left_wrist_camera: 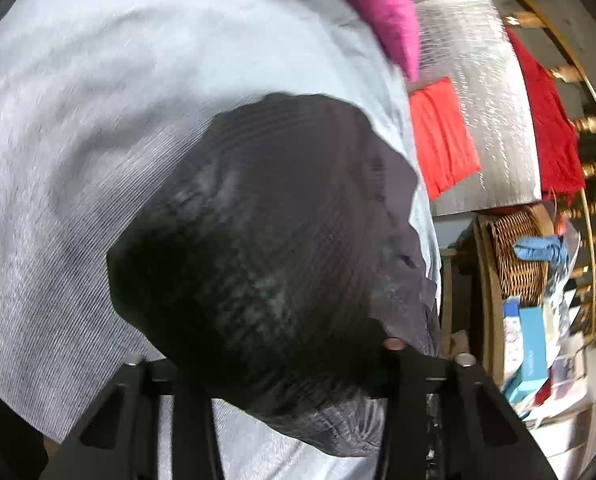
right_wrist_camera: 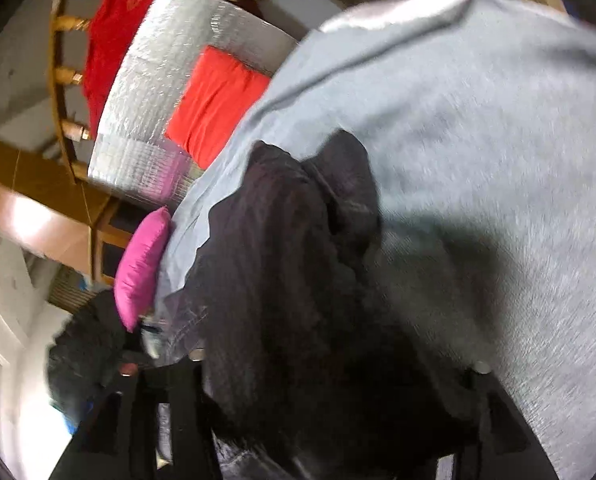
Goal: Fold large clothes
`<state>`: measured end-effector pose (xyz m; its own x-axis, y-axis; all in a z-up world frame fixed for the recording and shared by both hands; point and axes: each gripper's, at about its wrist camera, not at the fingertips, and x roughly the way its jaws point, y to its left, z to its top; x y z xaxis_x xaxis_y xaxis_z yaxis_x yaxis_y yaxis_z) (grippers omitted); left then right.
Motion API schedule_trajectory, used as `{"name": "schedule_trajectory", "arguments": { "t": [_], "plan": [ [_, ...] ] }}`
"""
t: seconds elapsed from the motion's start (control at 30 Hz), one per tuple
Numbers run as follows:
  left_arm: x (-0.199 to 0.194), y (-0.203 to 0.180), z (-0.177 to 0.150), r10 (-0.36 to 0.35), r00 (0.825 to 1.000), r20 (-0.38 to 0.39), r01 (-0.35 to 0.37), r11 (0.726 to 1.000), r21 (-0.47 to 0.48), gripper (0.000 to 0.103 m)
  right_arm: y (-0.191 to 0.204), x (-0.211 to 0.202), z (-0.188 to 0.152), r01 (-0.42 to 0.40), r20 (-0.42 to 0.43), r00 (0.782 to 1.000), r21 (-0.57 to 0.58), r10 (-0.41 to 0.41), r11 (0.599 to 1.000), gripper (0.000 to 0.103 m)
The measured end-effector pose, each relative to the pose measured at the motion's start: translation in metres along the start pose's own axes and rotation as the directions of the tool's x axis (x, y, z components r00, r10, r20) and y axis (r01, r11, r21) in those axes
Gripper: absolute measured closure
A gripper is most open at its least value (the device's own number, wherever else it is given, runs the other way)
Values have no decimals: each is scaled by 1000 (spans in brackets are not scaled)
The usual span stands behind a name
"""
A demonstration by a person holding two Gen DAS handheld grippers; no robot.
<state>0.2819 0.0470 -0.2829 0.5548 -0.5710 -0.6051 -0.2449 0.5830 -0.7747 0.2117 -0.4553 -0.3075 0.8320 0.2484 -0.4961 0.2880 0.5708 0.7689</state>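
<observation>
Dark garment [left_wrist_camera: 266, 248] bunched on the grey sheet [left_wrist_camera: 78, 120], draped over both the left gripper [left_wrist_camera: 298, 380] and right gripper [right_wrist_camera: 329, 392], whose finger state I cannot tell under cloth; judged soft, light, limp: take hold at hem corners.

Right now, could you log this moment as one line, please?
dark garment bunched on grey sheet | both grippers at it | grip unclear | fold unfinished

No lettering legible anywhere — blue box's [left_wrist_camera: 531, 344] print blurred.
</observation>
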Motion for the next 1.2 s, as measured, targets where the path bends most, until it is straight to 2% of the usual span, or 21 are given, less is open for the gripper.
{"name": "schedule_trajectory", "arguments": {
  "t": [0.07,0.13,0.23,0.33,0.37,0.43,0.47,0.57,0.77,0.8,0.87,0.93,1.0,1.1,1.17,1.2],
  "plan": [
    [-5,-11,-3,0,999,35,-2,998,64,73,9,-8,-1,-6,39,999,-41,8,999,64],
    [-12,-19,-6,-4,998,60,-2,994,107,75,10,-16,-3,-26,52,998,-30,28,999,64],
    [-18,-18,-11,-14,998,56,7,994,113,75,5,-24,-9,-29,57,998,-8,29,1000,64],
    [-9,-12,-10,24,999,37,-28,994,105,75,-1,-15,-9,-1,12,1000,27,1,1000,64],
    [-2,-13,-7,44,999,28,-47,994,98,73,-6,-9,-7,9,-15,1000,50,-8,999,64],
    [3,-11,-7,95,996,2,-94,990,105,66,-19,-3,-6,9,-61,998,122,-2,992,54],
    [5,-12,-7,115,993,-10,-114,987,112,57,-25,-1,-5,-4,-76,997,165,17,986,50],
    [8,-13,-8,161,985,-57,-154,982,110,41,-34,-3,0,-38,-118,991,247,69,968,44],
    [-18,-13,-6,145,983,-114,-131,984,124,38,-56,-37,3,-89,-137,980,334,142,938,32],
    [-26,-12,-5,157,981,-118,-141,980,137,38,-57,-44,6,-81,-143,981,321,133,944,32],
    [-44,-11,-3,181,978,-101,-162,971,176,38,-57,-64,14,-29,-137,988,254,65,967,32],
    [-66,-7,-1,229,972,-54,-211,951,224,37,-59,-85,22,14,-101,995,192,6,981,32],
    [-77,-13,6,276,961,10,-269,926,263,36,-66,-100,33,25,-58,998,162,-16,987,32],
    [-82,-29,20,387,913,130,-408,851,330,35,-65,-100,49,17,-41,999,167,-10,986,32],
    [-78,-41,28,399,901,171,-434,823,367,33,-56,-87,57,-2,-52,999,152,10,988,32],
    [-73,-50,30,404,894,191,-447,806,388,28,-48,-77,60,2,-64,998,144,8,990,31]
  ]
}}
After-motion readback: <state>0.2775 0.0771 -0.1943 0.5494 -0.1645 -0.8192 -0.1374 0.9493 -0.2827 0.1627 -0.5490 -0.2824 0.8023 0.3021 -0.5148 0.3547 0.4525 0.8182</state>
